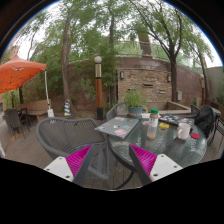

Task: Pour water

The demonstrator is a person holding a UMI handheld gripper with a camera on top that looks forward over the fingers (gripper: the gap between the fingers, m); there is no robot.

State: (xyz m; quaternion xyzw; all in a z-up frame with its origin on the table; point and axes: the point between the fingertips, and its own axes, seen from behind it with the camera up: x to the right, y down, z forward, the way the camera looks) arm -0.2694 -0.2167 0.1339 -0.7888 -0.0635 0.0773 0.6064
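My gripper [111,160] is open and empty, its two magenta pads [78,159] wide apart. It hovers above a grey mesh patio chair [66,133] that shows between and beyond the fingers. Ahead and to the right stands a glass patio table [172,148]. On it are a bottle with a green cap [153,124], a white cup [184,130] and other small items. The table is well beyond the fingertips.
An orange umbrella [20,72] stands far left over dark chairs [14,120]. A stone wall [140,80], potted plant [133,101], lamp post [98,85] and trees lie behind. A dark chair [206,122] sits at the table's right. A paper [121,127] lies on the table.
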